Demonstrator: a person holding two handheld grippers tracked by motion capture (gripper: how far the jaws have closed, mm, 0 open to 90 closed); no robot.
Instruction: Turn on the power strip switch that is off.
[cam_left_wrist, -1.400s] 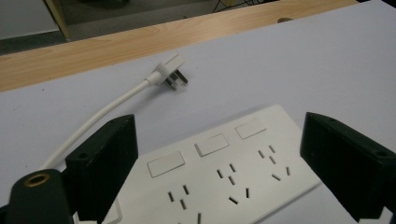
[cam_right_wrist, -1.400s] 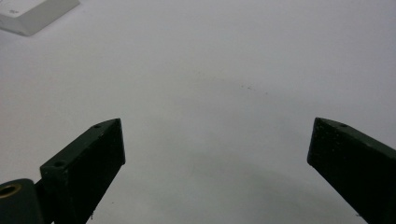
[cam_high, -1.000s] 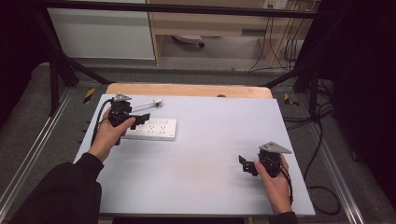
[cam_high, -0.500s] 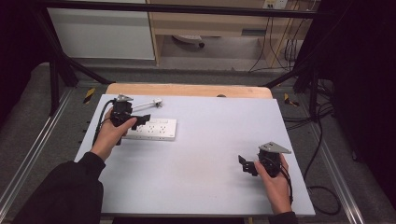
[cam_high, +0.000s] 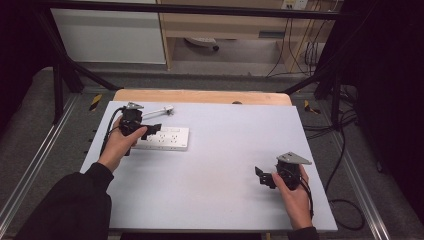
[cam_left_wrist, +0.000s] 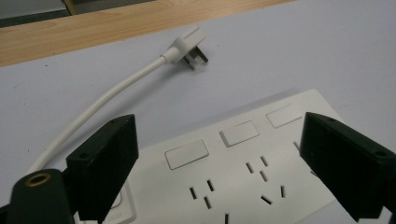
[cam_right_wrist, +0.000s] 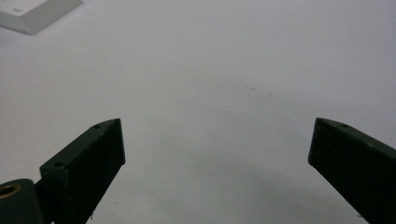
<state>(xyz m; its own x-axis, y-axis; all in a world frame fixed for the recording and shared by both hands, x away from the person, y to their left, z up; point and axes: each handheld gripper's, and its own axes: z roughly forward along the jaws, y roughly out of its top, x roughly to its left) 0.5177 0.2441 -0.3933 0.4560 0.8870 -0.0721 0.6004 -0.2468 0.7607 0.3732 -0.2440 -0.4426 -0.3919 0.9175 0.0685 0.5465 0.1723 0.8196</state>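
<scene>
A white power strip (cam_high: 165, 138) lies flat on the pale table (cam_high: 225, 150) at the left, its sockets and switches facing up (cam_left_wrist: 243, 163). Its white cable (cam_left_wrist: 107, 95) curves back to a white plug (cam_high: 167, 109) (cam_left_wrist: 189, 46) lying near the table's wooden far edge. My left gripper (cam_high: 152, 129) (cam_left_wrist: 224, 168) hovers just over the strip's left end, jaws wide open around nothing. My right gripper (cam_high: 261, 175) (cam_right_wrist: 217, 158) is held low over bare table at the right front, jaws wide open and empty. A corner of the strip (cam_right_wrist: 35, 14) shows far off in the right gripper view.
A bare wooden strip (cam_high: 200, 96) runs along the table's far edge. Metal frame rails (cam_high: 30, 165) flank both sides, and black cables (cam_high: 340, 165) hang off the right. White and wooden furniture (cam_high: 220, 25) stands beyond the table.
The left gripper has shifted slightly back and left over the strip's left end. The right gripper has stayed in place.
</scene>
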